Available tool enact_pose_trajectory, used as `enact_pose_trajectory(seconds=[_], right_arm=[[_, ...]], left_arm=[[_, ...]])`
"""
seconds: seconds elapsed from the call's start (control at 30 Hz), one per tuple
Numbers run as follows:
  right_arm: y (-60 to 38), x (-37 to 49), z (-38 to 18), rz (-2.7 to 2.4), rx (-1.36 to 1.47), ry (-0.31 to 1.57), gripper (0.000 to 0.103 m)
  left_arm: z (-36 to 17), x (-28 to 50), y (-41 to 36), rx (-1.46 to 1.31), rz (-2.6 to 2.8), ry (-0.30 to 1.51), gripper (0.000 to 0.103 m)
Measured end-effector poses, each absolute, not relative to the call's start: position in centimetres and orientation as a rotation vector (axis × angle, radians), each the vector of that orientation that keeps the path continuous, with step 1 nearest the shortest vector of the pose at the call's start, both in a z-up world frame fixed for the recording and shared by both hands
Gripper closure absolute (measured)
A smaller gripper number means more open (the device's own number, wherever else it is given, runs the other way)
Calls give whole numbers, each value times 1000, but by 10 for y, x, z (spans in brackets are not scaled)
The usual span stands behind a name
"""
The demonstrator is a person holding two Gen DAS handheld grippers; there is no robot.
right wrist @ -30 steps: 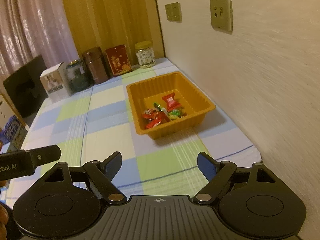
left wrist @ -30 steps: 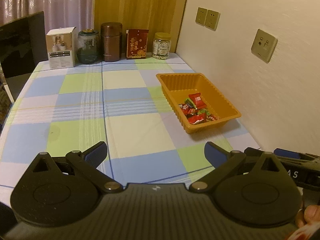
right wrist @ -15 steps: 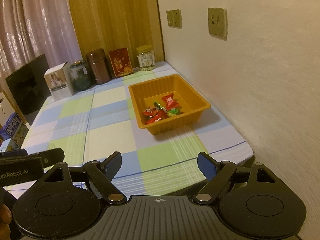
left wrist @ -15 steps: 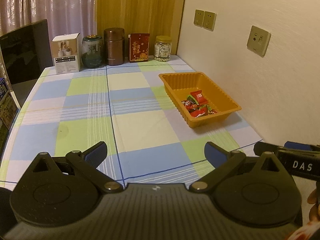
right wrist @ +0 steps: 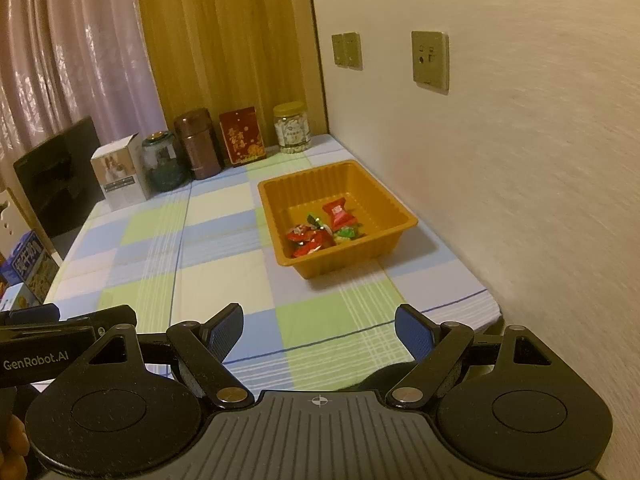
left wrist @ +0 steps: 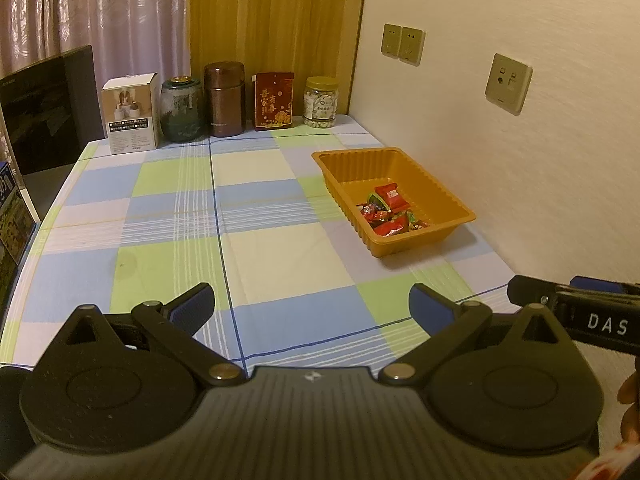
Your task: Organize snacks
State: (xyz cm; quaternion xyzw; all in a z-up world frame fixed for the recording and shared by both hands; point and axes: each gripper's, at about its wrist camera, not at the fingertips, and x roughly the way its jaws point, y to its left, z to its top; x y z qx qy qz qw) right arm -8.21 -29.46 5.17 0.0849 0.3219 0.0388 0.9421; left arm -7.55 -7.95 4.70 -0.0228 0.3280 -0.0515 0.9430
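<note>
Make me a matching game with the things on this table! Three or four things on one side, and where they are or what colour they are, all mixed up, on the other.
Things:
1. Wrapped candies
2. Orange tray
3. White box
4. Brown canister

Descriptions:
A. At the left end of the back row
B. Beside the wall, holding snacks
C. Between the glass jar and the red packet
D. Piled inside the tray

Pairs: 1-D, 2-B, 3-A, 4-C
</note>
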Motion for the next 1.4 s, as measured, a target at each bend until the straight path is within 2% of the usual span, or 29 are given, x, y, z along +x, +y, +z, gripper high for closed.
enact_pose_trajectory(seconds=[1.4], right_arm=[[-303,-82,37,69,212,668,20]], left_arm=[[34,-73,-84,-39,-122,691,0]])
